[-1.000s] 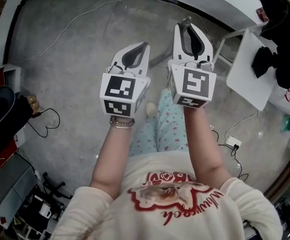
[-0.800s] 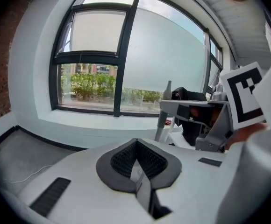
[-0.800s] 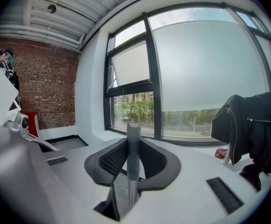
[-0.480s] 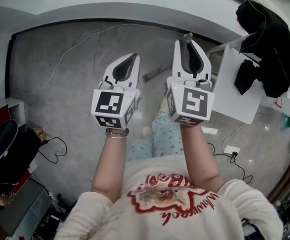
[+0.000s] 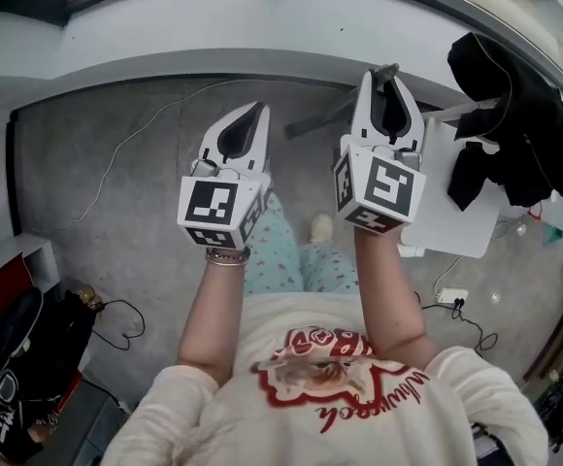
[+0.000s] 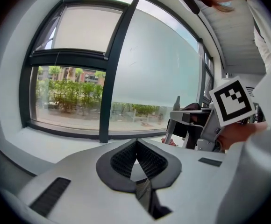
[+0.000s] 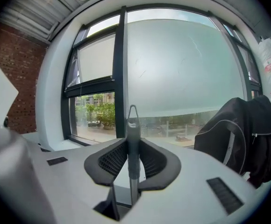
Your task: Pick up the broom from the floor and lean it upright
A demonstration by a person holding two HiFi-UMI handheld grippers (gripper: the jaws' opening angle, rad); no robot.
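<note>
Fingers (image 7: 108, 163) of the right gripper (image 5: 386, 85) are closed on the broom handle (image 7: 133, 141), which is pressed between the two dark ribbed pads. Only a narrow gap is left between the pads, and it is filled by the grey handle. In the right gripper view the handle is seen upright, and its end with a small hanging loop (image 7: 132, 111) stands out above the fingers. In the head view the same end is seen just past the tips of this gripper, above the grey floor (image 5: 155, 212) and near the wall with the window (image 7: 182, 69). The brush part of the broom cannot be made out in any view.

The left gripper (image 5: 255, 113) is held beside the right one, apart from it, and the broom is not touched by it. Its fingers (image 6: 120, 158) are brought together at the tips, and nothing is held between them.

A white desk (image 5: 456, 216) is placed just to the right of the right gripper, and a black bag (image 5: 519, 124) is laid on its far edge. A white cable (image 5: 116, 139) is laid across the floor at the left.
</note>
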